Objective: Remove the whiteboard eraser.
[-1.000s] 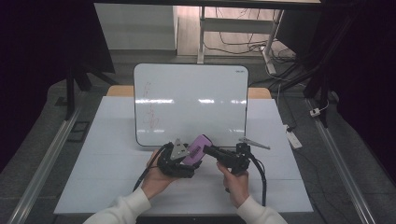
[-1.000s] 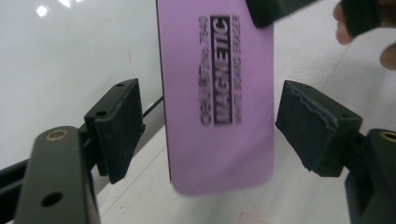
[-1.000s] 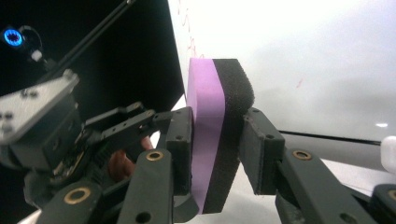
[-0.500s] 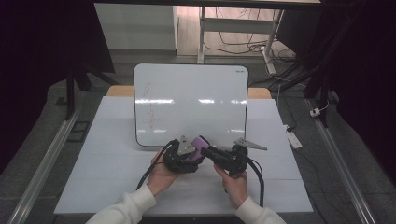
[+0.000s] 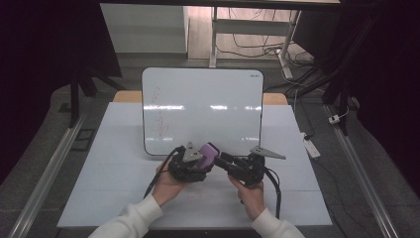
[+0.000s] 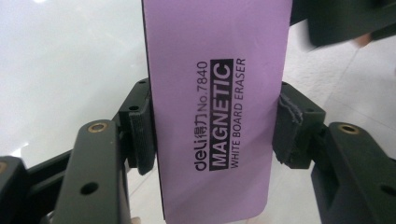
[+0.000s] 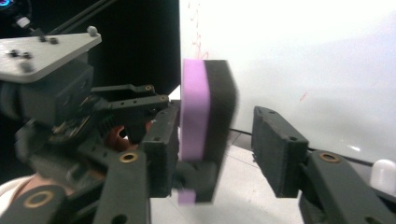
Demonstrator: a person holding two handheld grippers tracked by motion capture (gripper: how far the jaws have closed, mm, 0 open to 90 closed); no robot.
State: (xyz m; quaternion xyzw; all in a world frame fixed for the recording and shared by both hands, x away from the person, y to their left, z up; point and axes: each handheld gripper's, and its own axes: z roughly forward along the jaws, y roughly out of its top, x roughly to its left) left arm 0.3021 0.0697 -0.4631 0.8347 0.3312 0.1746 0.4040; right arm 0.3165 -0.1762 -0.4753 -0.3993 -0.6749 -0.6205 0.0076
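My left gripper [image 5: 204, 158] is shut on a purple magnetic whiteboard eraser [image 5: 208, 151], just in front of the whiteboard's [image 5: 203, 106] near edge. In the left gripper view the pads [image 6: 141, 135] press both long sides of the eraser [image 6: 215, 93], label facing the camera. My right gripper [image 5: 224, 160] points left at it and is open. In the right gripper view its jaws straddle the eraser [image 7: 205, 116]: purple body by the left jaw, a gap between the black felt and the right jaw. Red marks [image 5: 159, 115] sit on the board's left part.
The whiteboard lies flat on a white table [image 5: 297, 198], reaching its far edge. Cables trail from both grippers toward the person. A power strip [image 5: 311, 146] lies off the table's right side. A small white rounded object [image 7: 384, 175] shows at the right gripper view's lower right.
The left gripper has rolled a little with the eraser, its grey plate now facing up. Both hands stay close together at the board's near edge.
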